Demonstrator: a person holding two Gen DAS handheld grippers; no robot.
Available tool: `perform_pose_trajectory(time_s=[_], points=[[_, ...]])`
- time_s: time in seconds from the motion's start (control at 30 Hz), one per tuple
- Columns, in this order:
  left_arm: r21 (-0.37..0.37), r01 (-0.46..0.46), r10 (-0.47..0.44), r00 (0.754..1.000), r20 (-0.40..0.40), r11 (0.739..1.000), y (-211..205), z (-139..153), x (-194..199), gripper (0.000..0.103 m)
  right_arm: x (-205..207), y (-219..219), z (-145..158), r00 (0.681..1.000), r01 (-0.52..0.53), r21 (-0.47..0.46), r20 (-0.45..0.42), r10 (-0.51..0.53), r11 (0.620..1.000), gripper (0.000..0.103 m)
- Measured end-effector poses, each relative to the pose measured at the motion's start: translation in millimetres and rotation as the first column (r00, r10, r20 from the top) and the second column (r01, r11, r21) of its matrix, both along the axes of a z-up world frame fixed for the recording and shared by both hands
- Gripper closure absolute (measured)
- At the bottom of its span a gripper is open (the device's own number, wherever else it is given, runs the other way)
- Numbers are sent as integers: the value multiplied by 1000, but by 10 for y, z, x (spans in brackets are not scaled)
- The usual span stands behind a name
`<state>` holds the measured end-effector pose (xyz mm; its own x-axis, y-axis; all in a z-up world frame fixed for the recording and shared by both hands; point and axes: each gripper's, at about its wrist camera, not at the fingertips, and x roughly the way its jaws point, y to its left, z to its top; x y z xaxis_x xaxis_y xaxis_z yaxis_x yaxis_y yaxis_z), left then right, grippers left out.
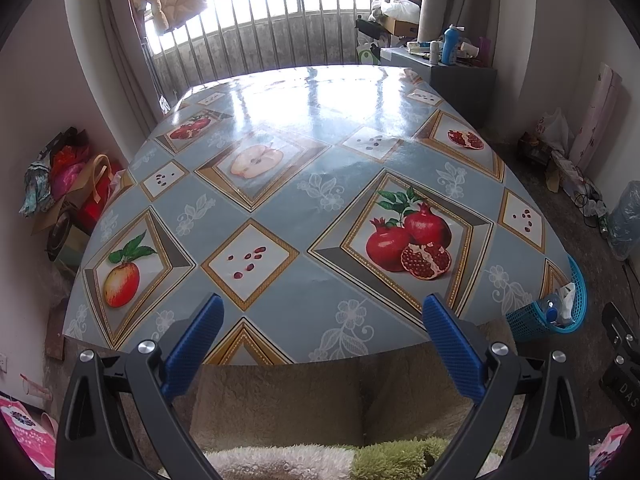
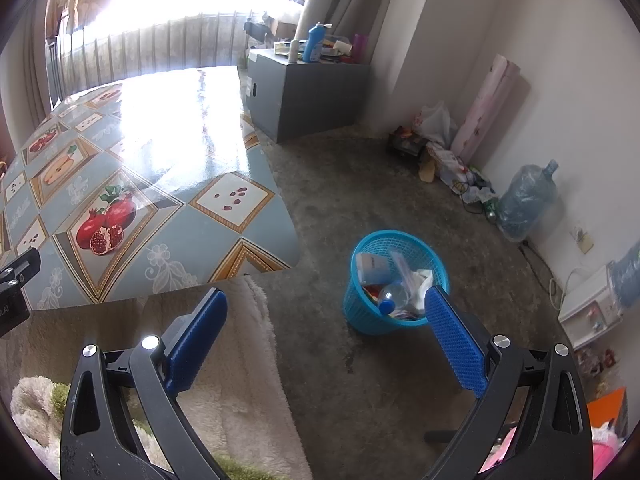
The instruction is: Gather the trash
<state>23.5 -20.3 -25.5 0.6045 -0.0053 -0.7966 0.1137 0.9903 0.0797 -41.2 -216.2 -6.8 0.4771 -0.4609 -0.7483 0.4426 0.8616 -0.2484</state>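
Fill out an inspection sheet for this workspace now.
Surface: table under fruit-print cloth, glare at the far end, nothing seen on it.
Job's things: blue basket on the floor right of the table, holding a bottle and wrappers.
Clutter: bags along the right wall, pile left of the table.
Grippers: left gripper and right gripper open, nothing held.
Cables: cords along the right wall.
Surroundings: grey cabinet, water jug, barred window.

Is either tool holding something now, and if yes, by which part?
Nothing is held. The left tool and the right tool are both open, with nothing between their fingers.
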Motion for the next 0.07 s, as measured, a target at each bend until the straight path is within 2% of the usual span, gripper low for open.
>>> perform_pose_trajectory(time_s=[0.07], points=[[0,0,0,1000,0,1000,-4,-1,-3,6,-10,-3,-1,1000,1,0,0,-1,1000,8]])
